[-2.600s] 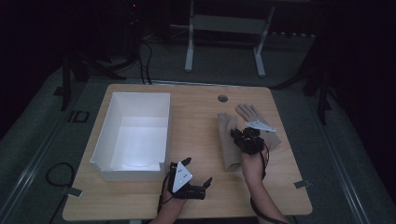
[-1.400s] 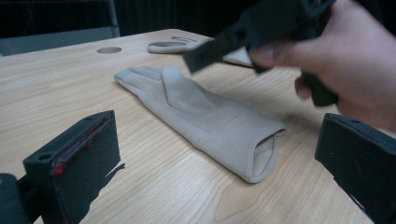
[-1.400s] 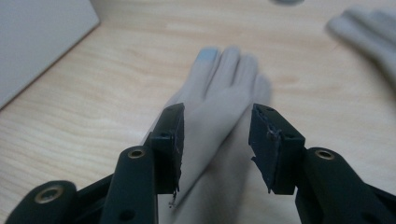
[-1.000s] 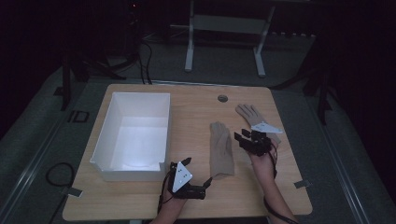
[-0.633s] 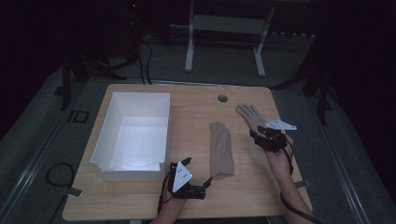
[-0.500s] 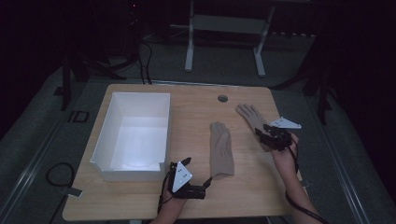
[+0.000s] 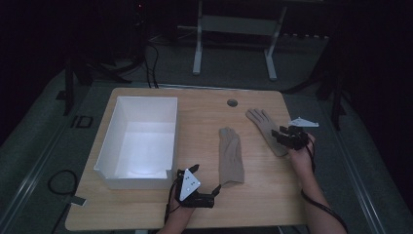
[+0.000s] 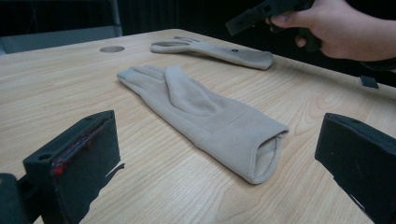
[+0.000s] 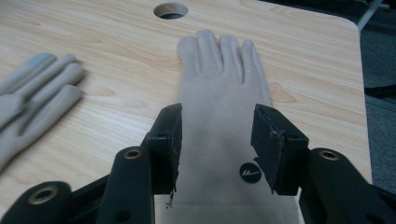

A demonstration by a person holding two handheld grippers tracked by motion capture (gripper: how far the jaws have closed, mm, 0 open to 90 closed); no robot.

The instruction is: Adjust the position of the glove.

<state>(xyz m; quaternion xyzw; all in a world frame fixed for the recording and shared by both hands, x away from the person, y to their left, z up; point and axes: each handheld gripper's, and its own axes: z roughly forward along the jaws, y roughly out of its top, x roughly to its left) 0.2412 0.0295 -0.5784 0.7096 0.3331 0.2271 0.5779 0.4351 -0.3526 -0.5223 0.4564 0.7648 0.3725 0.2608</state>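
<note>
On table (image 7: 146, 214), white box (image 7: 168, 105), two gloves (image 7: 230, 156) outside

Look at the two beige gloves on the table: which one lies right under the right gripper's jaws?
The glove near the table's right edge, bearing a small round logo on its cuff. The right gripper hovers open above it; the other glove lies mid-table, toward the white box.

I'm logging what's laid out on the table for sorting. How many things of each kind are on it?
Beige gloves: 2, one mid-table, one near the right edge
White open boxes: 1
Total: 3
</note>
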